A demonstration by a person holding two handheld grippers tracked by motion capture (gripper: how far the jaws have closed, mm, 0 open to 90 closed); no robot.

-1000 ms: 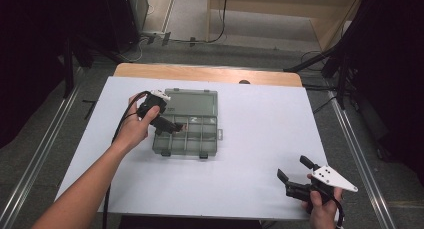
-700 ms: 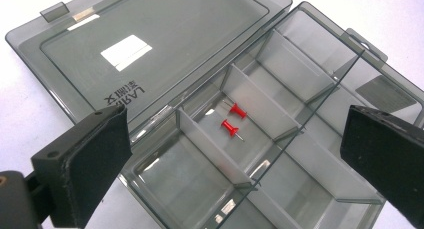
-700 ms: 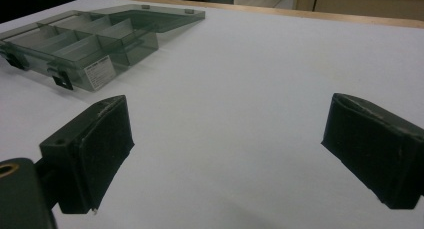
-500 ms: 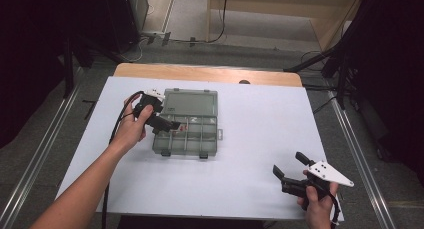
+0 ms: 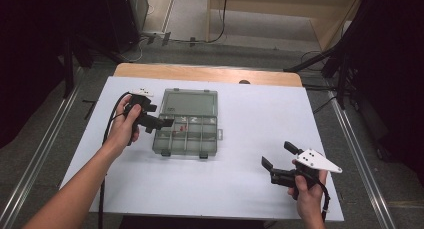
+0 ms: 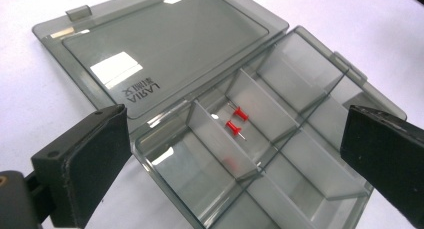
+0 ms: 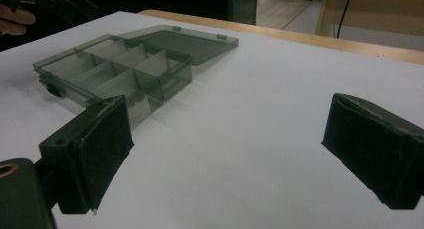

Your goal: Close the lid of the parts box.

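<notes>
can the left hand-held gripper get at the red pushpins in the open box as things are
Probably yes. The left hand-held gripper hangs over the box with jaws wide open, the lid lies flat back, and the two red pushpins sit uncovered. The compartment's narrow dividers could crowd the jaws.

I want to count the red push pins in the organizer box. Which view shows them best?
The left gripper view: two red push pins lie close up in one compartment of the open organizer box. The high view shows them as small red specks; in the right gripper view I cannot make them out.
</notes>
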